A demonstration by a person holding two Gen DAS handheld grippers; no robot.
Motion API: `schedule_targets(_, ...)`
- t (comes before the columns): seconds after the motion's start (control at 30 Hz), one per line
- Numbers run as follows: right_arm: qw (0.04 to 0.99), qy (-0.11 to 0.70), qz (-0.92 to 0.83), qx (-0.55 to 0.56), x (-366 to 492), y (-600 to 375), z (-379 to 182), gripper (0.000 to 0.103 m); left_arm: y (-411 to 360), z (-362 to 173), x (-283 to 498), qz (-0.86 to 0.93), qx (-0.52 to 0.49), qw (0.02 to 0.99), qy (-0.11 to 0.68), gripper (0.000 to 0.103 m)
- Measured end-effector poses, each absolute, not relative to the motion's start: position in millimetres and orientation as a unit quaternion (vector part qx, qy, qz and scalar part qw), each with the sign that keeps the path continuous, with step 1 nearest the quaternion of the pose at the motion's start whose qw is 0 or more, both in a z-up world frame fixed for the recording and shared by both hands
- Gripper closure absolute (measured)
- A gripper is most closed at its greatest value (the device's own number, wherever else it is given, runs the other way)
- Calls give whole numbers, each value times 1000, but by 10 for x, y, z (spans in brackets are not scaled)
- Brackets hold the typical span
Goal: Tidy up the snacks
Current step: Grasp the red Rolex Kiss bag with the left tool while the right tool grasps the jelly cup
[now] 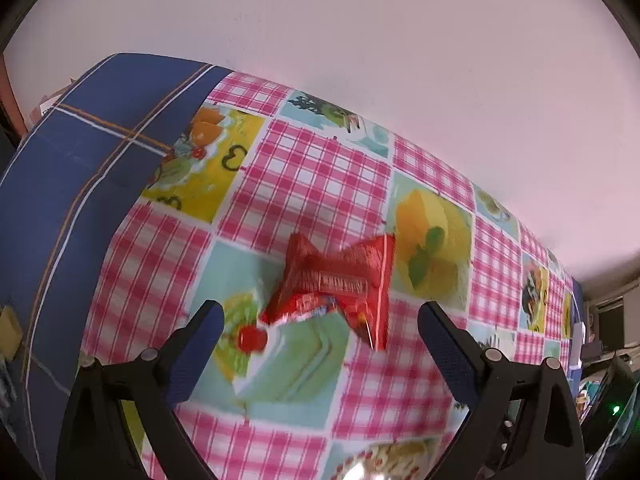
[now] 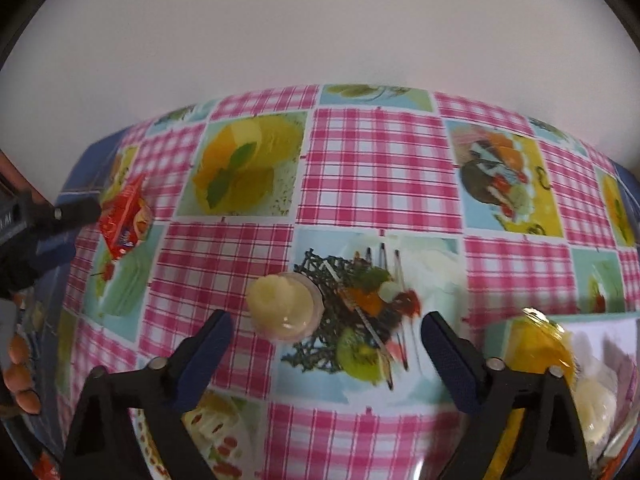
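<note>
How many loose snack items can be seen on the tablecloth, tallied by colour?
Red: 1, the red snack packet
Pale yellow: 1, the pale yellow jelly cup
Orange: 1, the orange jelly cup, at the right edge of the right wrist view
Total: 3

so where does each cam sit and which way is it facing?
Left wrist: on the left gripper, angled down at a red snack packet on the checked tablecloth; its own two fingers show, apart.
Right wrist: on the right gripper, angled down at a pale jelly cup; own fingers apart, the other gripper and a hand at the left edge.
Shared: the tablecloth and the red packet.
</note>
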State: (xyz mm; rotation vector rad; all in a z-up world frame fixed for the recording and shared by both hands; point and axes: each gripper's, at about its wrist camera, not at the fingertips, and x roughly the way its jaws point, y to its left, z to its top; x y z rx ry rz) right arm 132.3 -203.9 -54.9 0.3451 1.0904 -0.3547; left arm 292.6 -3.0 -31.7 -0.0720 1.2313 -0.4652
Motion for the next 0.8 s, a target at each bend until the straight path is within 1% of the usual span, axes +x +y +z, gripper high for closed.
schedule_targets(0.03,825,515,-167,160,1363,-2036,-590,13,-56,-349,2963,-217,-32,789,574,5)
schedule_targets(0.1,823,519,-170,156,1419,-2030,-656,19,-117,-431,3026,-217,-28,784,580,5)
schedule_targets(0.13,823,520,-170,154,1445,-2027,-691,24,-147,-471,3048,-218,-27,782,584,8)
schedule_targets(0.23,822,523,-170,151,1503,-2018,-760,36,-236,-597,3101,-219,-25,773,595,27)
schedule_targets(0.27,824,520,-172,145,1504,-2006,-758,42,-254,-625,3109,-223,-29,769,599,29)
schedule_targets(0.3,826,518,-171,142,1518,-1997,-761,45,-272,-652,3107,-225,-33,766,602,31)
schedule_targets(0.37,827,517,-169,141,1531,-1989,-752,58,-296,-666,3095,-224,-33,766,601,37)
schedule_targets(0.43,827,516,-172,144,1530,-1993,-748,60,-310,-670,3070,-222,-27,768,600,42)
schedule_targets(0.5,829,512,-172,149,1486,-2005,-735,64,-311,-676,3022,-218,-28,770,599,43)
schedule_targets(0.67,827,513,-182,143,1286,-1969,-700,64,-297,-680,2761,-198,-24,775,600,46)
schedule_targets(0.8,825,514,-181,151,1097,-1919,-657,64,-214,-678,2439,-189,-54,770,607,47)
